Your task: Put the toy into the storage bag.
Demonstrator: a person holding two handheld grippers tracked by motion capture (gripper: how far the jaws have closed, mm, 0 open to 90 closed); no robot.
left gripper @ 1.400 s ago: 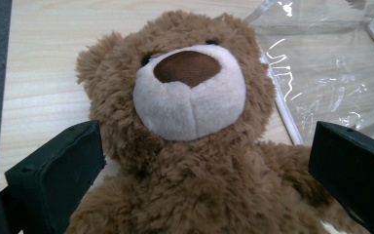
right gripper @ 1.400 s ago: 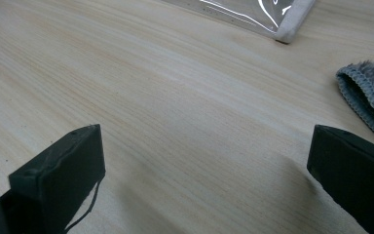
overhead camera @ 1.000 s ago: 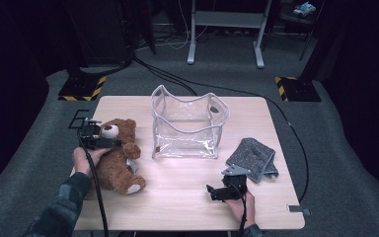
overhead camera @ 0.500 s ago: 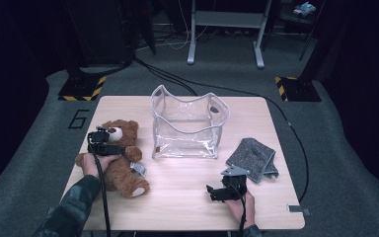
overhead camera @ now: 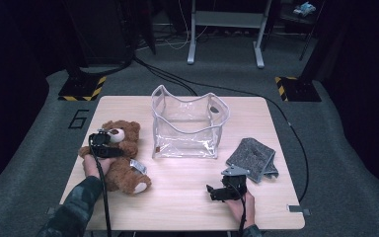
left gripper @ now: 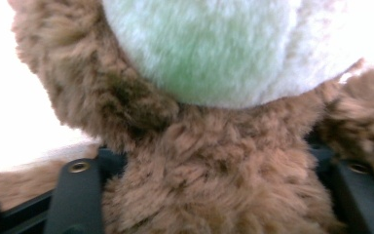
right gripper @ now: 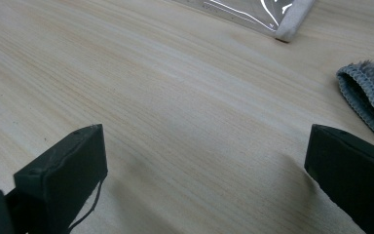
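A brown teddy bear point(overhead camera: 124, 170) lies on its back at the left of the wooden table point(overhead camera: 187, 202). My left gripper point(overhead camera: 103, 146) sits over its neck, just below the pale muzzle. Its jaws have just been closing. In the left gripper view brown fur point(left gripper: 214, 195) fills the whole gap and bulges against both black fingers point(left gripper: 75, 195). My right gripper point(overhead camera: 215, 192) rests near the table's front edge, right of centre. It is open, with bare wood between its fingers point(right gripper: 63, 170).
A clear plastic bag point(overhead camera: 187, 128) with white trim stands open-topped mid-table, its lower edge point(right gripper: 253, 12) ahead of the right gripper. A folded grey cloth point(overhead camera: 252, 158) lies at the right, its hem point(right gripper: 370, 83) close by the right jaw.
My left gripper has come down and shifted slightly toward the bear's neck, and its jaws have narrowed around the fur. The right hand has kept still.
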